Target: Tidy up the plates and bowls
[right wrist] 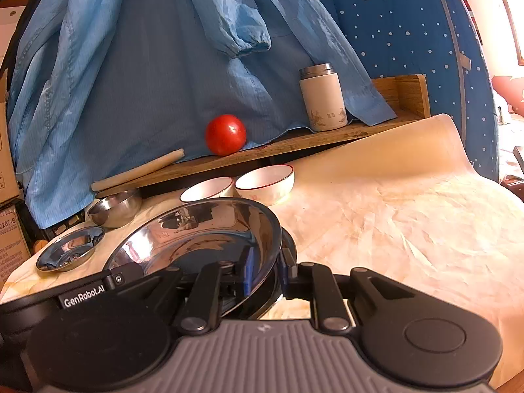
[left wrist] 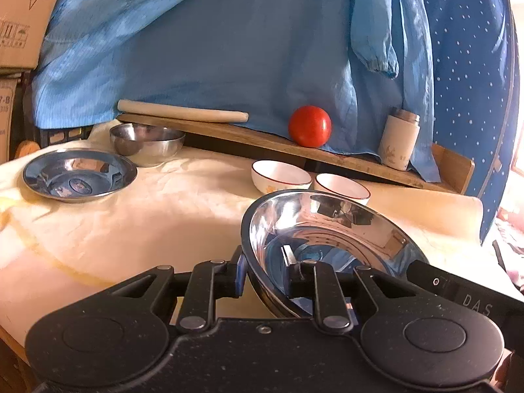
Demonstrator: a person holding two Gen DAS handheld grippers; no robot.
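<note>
— What do we have in the tools?

— We hold one shiny steel plate [left wrist: 327, 242] between us, tilted, low and centre-right in the left wrist view. Our left tool [left wrist: 265, 278] has its pads on either side of the plate's near rim; the gap looks slightly loose, and we cannot tell whether the pads press. Our right tool [right wrist: 265, 275] is clamped on the opposite rim of the same plate [right wrist: 203, 229], seen low and centre in the right wrist view.

— And the rest of the dishes?

— On the cream cloth covering the worktop [left wrist: 147, 216], a second steel plate [left wrist: 79, 175] lies flat at the left of the frame. Just behind it stands a small steel bowl [left wrist: 147, 142]. Two white bowls with red rims sit side by side just above our plate: one [left wrist: 281, 175] on the left, the other [left wrist: 342, 186] partly hidden by the plate's edge.

— Behind them?

— A wooden shelf [left wrist: 262, 144] carries a rolling pin [left wrist: 181, 114], a red tomato [left wrist: 309, 126] and a white canister [left wrist: 399, 142]. Blue fabric [left wrist: 229, 49] hangs over it.
</note>
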